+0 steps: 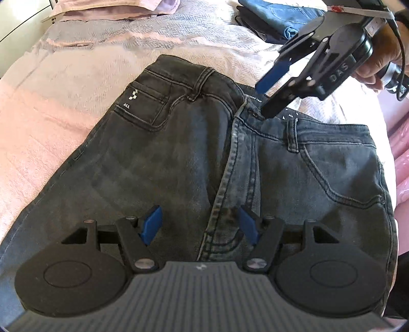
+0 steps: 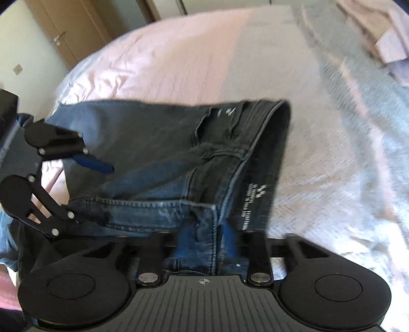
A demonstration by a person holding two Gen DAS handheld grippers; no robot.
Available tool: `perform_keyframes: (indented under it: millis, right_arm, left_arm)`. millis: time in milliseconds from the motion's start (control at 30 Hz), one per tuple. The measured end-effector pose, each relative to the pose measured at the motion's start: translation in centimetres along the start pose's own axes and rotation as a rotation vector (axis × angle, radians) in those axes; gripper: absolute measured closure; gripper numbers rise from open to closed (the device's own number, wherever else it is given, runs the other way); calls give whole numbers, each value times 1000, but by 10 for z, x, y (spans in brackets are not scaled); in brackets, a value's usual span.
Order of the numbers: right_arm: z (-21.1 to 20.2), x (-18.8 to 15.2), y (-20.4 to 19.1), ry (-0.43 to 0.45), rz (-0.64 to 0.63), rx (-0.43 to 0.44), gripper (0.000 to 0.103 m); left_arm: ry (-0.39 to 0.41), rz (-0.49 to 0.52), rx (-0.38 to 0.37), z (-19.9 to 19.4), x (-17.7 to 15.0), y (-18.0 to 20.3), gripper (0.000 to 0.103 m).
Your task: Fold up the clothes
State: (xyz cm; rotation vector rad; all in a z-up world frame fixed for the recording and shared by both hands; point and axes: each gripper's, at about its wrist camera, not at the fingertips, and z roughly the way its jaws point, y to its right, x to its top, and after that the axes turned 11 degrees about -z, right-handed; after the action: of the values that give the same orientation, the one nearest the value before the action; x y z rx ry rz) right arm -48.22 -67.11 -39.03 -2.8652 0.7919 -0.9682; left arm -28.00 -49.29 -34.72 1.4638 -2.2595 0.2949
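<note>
From the left wrist, dark jeans (image 1: 194, 143) lie spread on the pink bedspread (image 1: 64, 102), seat up, the left hand-held gripper (image 1: 199, 224) open above the centre seam; the right hand-held gripper (image 1: 265, 98), also open, reaches the waistband, and folded clothes (image 1: 278, 18) sit beyond. The right wrist alone shows waistband fabric between its spread blue fingers (image 2: 230, 237), unpinched, and a door (image 2: 66, 33).
</note>
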Motion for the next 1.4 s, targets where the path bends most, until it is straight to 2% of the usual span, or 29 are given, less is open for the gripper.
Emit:
perform_keyframes:
  millis: [100, 233, 267, 300, 333, 400, 500, 600, 700, 800, 867, 933, 967, 1000, 1100, 1200, 1400]
  right_arm:
    - [7, -4, 9, 38, 26, 22, 43]
    - [32, 0, 19, 109, -61, 128, 43]
    - [38, 0, 22, 109, -59, 160, 49]
    - [43, 1, 25, 100, -45, 190, 69]
    - [48, 0, 29, 81, -14, 219, 80]
    - [42, 0, 38, 50, 65, 245, 91]
    - [8, 3, 49, 50, 195, 270, 93]
    - [-22, 7, 50, 45, 182, 219, 94]
    - [-5, -3, 64, -11, 183, 162, 94]
    - [23, -9, 66, -50, 204, 147, 92]
    - [21, -6, 63, -44, 213, 136, 90]
    - [11, -7, 60, -34, 214, 118, 80]
    - [2, -7, 56, -30, 208, 95, 65]
    - [-9, -8, 52, -28, 199, 58, 58]
    - [-33, -13, 32, -16, 205, -18, 57]
    - [-49, -18, -3, -15, 207, -53, 57]
    - [-57, -33, -110, -26, 201, -52, 57]
  left_arm:
    - [2, 2, -5, -1, -2, -2, 40]
    - [-2, 21, -8, -1, -4, -1, 40]
    - [-6, 23, -6, -1, -3, -1, 40]
    - [-10, 25, -6, -1, -3, -1, 40]
    - [-16, 26, -7, 0, -2, 0, 40]
    - [-19, 40, -12, -1, 4, 5, 41]
    - [23, 84, -55, -8, 20, 22, 41]
    - [35, 125, -68, 0, 36, 38, 40]
    - [-13, 111, -61, 19, 38, 36, 40]
    - [-22, 89, -50, 12, 28, 26, 40]
    - [-17, 53, -27, -7, 15, 17, 41]
    - [-18, 0, 7, -32, -4, 4, 41]
    - [-20, -29, 25, -46, -15, -3, 41]
    - [-24, -58, 45, -59, -26, -11, 41]
    - [-59, -125, 126, -103, -74, -30, 40]
    - [-113, -167, 196, -144, -131, -45, 39]
    - [-220, -134, 245, -196, -246, -64, 37]
